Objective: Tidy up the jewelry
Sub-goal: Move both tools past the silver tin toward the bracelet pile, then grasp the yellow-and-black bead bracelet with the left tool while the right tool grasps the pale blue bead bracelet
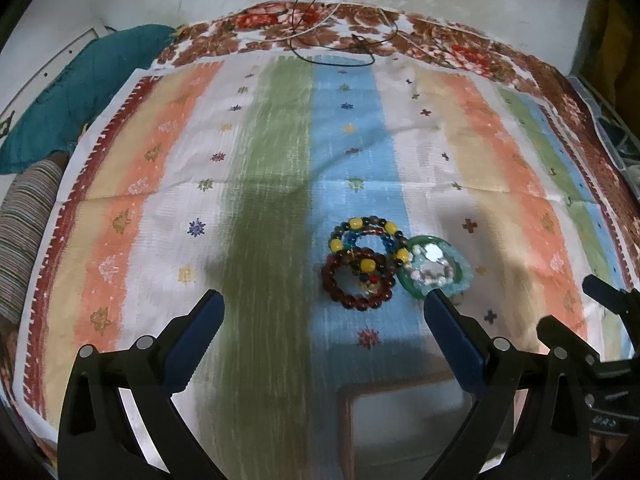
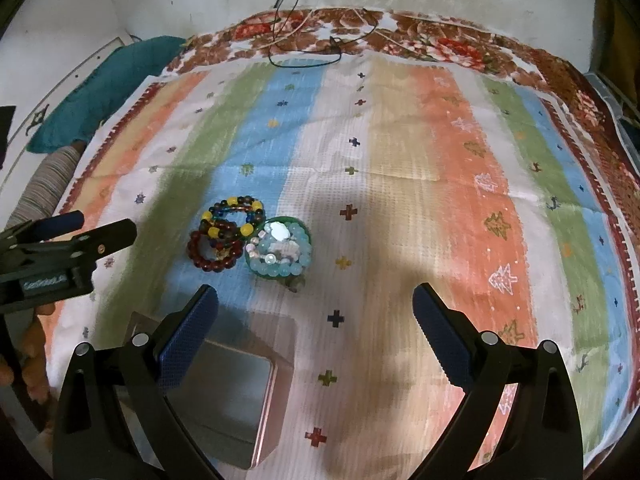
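Observation:
A pile of bead bracelets lies on the striped cloth [image 1: 280, 160]: a dark red one [image 1: 356, 280], a yellow-and-dark one [image 1: 370, 236] and a pale blue one with white stones on a green ring [image 1: 436, 268]. The same pile shows in the right wrist view: the red one [image 2: 212, 254], the yellow one [image 2: 234, 216], the blue one [image 2: 280, 252]. A shallow metal tin [image 2: 232, 392] lies near me, also seen in the left wrist view [image 1: 400, 412]. My left gripper [image 1: 324, 308] is open just short of the pile. My right gripper [image 2: 316, 300] is open and empty, right of the tin.
A teal cushion [image 1: 80, 88] and a striped cushion [image 1: 24, 236] lie at the cloth's left edge. Black and white cords [image 1: 340, 40] lie at the far edge by the wall. The left gripper also shows in the right wrist view [image 2: 76, 232].

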